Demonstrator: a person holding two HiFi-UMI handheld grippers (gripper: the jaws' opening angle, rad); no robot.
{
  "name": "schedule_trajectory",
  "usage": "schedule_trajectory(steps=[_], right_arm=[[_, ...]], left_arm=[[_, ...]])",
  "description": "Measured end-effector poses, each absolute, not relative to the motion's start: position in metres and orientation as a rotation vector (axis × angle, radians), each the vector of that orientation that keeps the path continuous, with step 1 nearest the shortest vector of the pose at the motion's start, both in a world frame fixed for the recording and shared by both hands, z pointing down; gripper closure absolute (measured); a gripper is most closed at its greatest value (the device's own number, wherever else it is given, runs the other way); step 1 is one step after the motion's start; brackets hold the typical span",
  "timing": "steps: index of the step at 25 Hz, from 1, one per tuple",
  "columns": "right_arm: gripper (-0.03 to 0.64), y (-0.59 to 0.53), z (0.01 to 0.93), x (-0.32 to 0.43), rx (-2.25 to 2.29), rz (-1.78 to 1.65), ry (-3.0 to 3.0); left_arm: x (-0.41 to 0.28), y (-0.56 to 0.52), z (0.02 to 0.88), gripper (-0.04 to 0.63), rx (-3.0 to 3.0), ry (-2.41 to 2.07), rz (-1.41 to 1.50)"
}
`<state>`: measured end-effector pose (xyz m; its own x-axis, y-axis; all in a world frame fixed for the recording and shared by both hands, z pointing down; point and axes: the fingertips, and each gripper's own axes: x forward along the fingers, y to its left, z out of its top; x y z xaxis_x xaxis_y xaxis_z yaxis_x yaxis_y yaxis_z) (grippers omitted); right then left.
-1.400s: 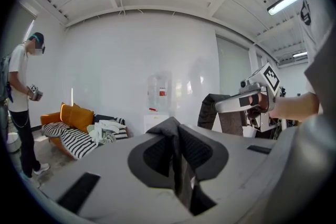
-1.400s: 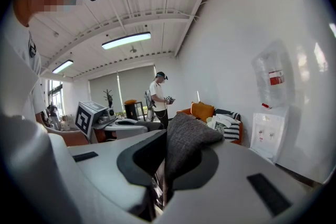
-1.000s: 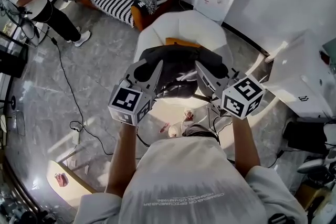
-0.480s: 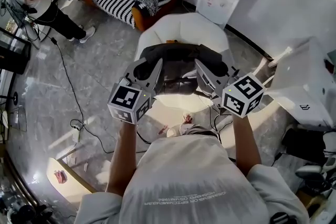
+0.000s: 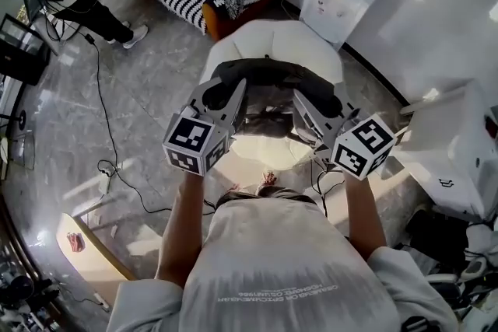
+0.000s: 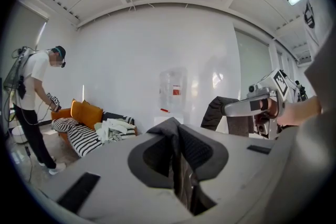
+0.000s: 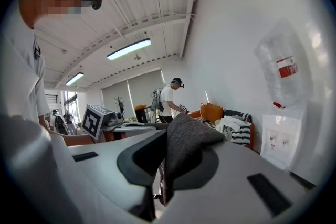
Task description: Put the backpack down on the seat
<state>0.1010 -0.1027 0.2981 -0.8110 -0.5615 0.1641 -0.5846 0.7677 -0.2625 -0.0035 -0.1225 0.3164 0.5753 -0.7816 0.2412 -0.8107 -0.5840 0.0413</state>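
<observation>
Hanging over the white seat (image 5: 274,36), apparently not yet set down: dark backpack (image 5: 264,76), head view, carried between left gripper (image 5: 236,89) and right gripper (image 5: 302,99). Left gripper view: jaws clamped on its fabric. Right gripper view: jaws likewise pinching grey fabric. Shirt print (image 5: 284,293) upside down, illegible; no brand readable.

backpack (image 5: 264,75) carried forward, now farther over seat (image 5: 274,39)

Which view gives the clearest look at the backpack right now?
Head view: most of the backpack shows, held between the left gripper and right gripper over the white seat. Each gripper view shows only a pinched fold of fabric.
</observation>
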Motion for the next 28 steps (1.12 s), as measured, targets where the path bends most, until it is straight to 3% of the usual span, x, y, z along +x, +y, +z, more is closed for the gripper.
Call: schedule_trajectory(steps=[16, 28], right_arm=[[0.586, -0.13, 0.328, 0.103, 0.984, 0.524, -2.827], [0.586, -0.15, 0.351, 0.069, 1.1, 0.561, -2.797]], left_arm=[[-0.002, -0.143, 0.351, 0.541, 2.62, -1.312, 0.318], [-0.039, -0.171, 0.381, 0.541, 2.637, -1.173, 0.335]])
